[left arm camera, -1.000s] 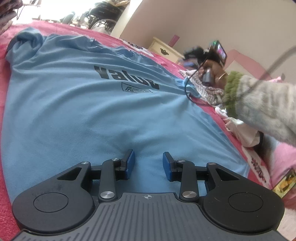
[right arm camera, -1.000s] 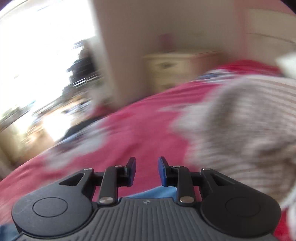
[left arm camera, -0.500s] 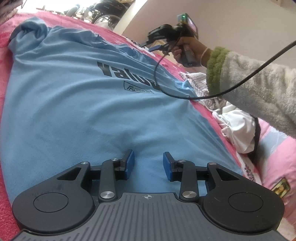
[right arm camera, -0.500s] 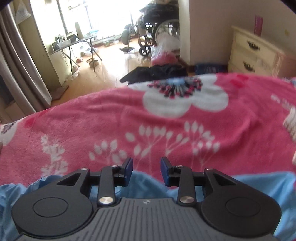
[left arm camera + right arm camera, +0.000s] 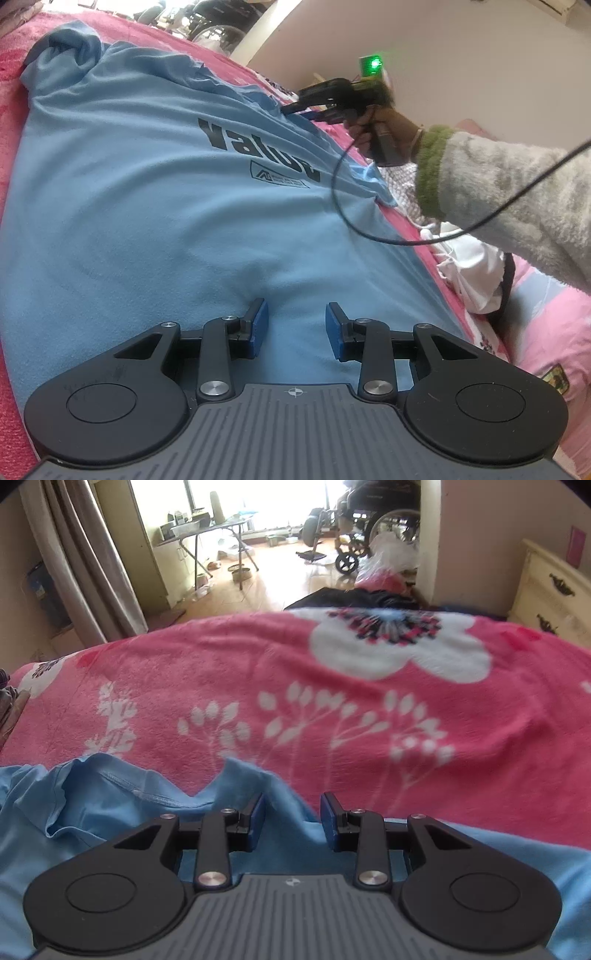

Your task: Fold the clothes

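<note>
A light blue T-shirt [image 5: 147, 206] with black lettering lies spread flat on the pink floral blanket [image 5: 332, 709]. My left gripper [image 5: 295, 328] hovers open over the shirt's lower part, nothing between its blue pads. In the left wrist view the right gripper [image 5: 301, 110], held by a hand in a grey sleeve with a green cuff, reaches to the shirt's far shoulder edge. In the right wrist view my right gripper [image 5: 291, 819] is open above the shirt's [image 5: 122, 805] neckline and shoulder edge; the fabric lies beneath the fingers, not clamped.
A white garment [image 5: 476, 273] and a checked cloth [image 5: 406, 188] lie on the bed right of the shirt. A pink pillow [image 5: 546, 332] sits at the right edge. Beyond the bed stand a cream dresser [image 5: 550, 594], a wheelchair [image 5: 376, 528] and a curtain [image 5: 85, 561].
The right gripper swung from the checked cloth at the shirt's right side over to the far shoulder edge and lowered toward it. My left gripper stayed open over the hem area.
</note>
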A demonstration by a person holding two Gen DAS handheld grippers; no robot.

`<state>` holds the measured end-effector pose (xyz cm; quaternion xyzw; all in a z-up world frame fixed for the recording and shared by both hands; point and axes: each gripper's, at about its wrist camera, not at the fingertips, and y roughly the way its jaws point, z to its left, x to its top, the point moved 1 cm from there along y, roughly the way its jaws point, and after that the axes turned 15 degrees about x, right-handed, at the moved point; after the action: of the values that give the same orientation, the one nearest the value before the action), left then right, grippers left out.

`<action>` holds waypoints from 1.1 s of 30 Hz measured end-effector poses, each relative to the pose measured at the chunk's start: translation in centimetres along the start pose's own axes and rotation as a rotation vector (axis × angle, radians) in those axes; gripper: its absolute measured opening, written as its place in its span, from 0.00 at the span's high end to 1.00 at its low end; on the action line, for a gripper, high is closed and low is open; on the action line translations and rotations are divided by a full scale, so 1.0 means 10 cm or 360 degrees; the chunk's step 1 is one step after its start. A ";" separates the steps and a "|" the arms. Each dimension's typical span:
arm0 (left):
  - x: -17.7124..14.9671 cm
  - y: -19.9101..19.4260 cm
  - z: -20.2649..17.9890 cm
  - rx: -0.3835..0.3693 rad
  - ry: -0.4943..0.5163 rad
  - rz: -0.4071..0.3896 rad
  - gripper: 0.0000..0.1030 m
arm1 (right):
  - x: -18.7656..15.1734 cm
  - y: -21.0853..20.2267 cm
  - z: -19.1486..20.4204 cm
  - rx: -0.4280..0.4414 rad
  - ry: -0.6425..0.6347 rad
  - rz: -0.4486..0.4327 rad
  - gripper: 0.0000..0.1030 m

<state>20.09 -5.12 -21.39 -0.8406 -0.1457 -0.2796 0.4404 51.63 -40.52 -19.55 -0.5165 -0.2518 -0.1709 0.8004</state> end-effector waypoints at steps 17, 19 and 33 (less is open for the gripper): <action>0.02 0.04 -0.02 -0.0011 -0.0003 0.0004 0.67 | -0.06 0.08 -0.17 -0.0164 0.0416 -0.0378 0.88; 0.04 0.05 -0.01 -0.0015 -0.0026 0.0014 0.67 | -0.02 -0.08 -0.18 -0.0176 0.0492 -0.0419 0.61; 0.40 -0.18 0.27 0.0530 0.0024 -0.0233 0.64 | 0.43 0.02 1.25 0.0308 0.0591 -0.0064 0.55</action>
<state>23.33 -1.82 -19.04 -0.7411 -0.2475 -0.2892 0.5530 52.44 -29.11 -13.01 -0.3918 -0.1255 -0.2542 0.8753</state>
